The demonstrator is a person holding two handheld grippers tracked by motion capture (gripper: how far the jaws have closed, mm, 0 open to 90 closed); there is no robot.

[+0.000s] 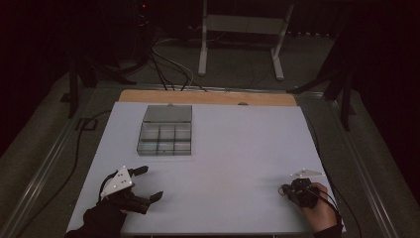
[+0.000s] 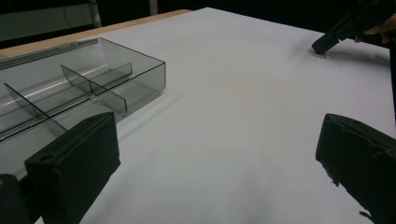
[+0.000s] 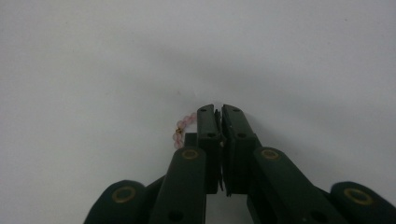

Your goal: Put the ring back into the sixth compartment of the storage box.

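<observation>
We have the right gripper (image 3: 218, 112) down on the white bench (image 1: 233, 148) at its near right corner, and its fingers (image 3: 205, 130) are pressed together on a small string of pink beads (image 3: 181, 129); a short arc of the beads curls out to the left of the fingertips, and the rest is hidden between or under them. From the left gripper view we see the same gripper (image 2: 322, 46) tipped onto the sheet with a pale speck (image 2: 320, 55) at its tip, which we take for the beads. So we judge the step in hand to be the pick: the pinch looks made, but the beads still lie on the bench. Our left gripper (image 1: 148, 183) rests at the near left, fingers (image 2: 74, 163) spread wide with nothing between them. The clear compartment box (image 1: 166, 131) stands well apart, toward the far left, its lid open and its cells looking bare. Next we likely lift straight up, check that the whole string comes along and does not slip from so small a bite, then carry it across to one cell of the box and part the fingers low over it.
</observation>
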